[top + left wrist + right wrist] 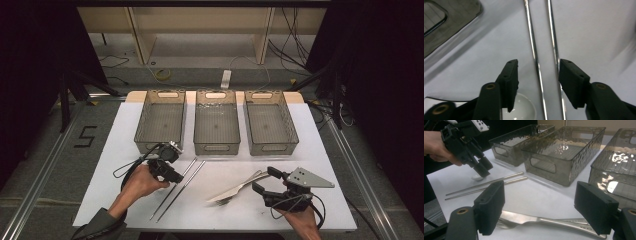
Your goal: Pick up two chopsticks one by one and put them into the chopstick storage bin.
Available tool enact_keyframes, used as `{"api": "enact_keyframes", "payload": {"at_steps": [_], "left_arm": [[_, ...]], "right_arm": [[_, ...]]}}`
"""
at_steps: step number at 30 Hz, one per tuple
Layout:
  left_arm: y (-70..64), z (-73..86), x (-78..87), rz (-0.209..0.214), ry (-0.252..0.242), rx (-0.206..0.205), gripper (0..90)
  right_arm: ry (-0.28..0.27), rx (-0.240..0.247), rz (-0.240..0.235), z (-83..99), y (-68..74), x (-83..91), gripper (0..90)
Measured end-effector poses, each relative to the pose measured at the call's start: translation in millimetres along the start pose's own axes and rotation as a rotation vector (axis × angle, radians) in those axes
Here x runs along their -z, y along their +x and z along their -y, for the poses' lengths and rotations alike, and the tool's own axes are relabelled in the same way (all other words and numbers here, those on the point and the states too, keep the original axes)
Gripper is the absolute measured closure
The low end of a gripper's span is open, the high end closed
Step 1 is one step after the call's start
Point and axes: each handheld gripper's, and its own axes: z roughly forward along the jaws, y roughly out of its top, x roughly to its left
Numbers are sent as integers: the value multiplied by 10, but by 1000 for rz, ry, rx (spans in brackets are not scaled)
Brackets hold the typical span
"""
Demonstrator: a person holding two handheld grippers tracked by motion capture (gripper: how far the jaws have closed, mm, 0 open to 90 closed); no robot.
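Observation:
Two metal chopsticks (180, 187) lie side by side on the white mat (125, 150). My left gripper (176, 176) hangs low over their far half, open, one jaw on each side of both chopsticks (534, 47). A small white rounded object (524, 110) lies under it, also seen from the right gripper view (477, 178). A metal knife (240, 187) and fork (226, 201) lie crossed to the right. My right gripper (264, 180) is open at their handle end, with the knife (524, 218) and fork tines (505, 224) on the mat below its jaws.
Three clear plastic bins stand in a row at the back of the mat: left (150, 146), middle (216, 148) and right (272, 147). Bare mat lies in front of the cutlery. Cables and shelf legs are on the floor beyond.

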Motion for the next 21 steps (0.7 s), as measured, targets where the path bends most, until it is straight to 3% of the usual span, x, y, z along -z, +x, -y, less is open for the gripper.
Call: {"api": "enact_keyframes", "payload": {"at_steps": [12,21], "left_arm": [[11,-30,-149,23,88,-23,656],[13,-32,-227,22,105,-15,743]], "right_arm": [[22,6,-11,3,11,-19,253],[25,-2,-13,6,5,-25,252]]}}
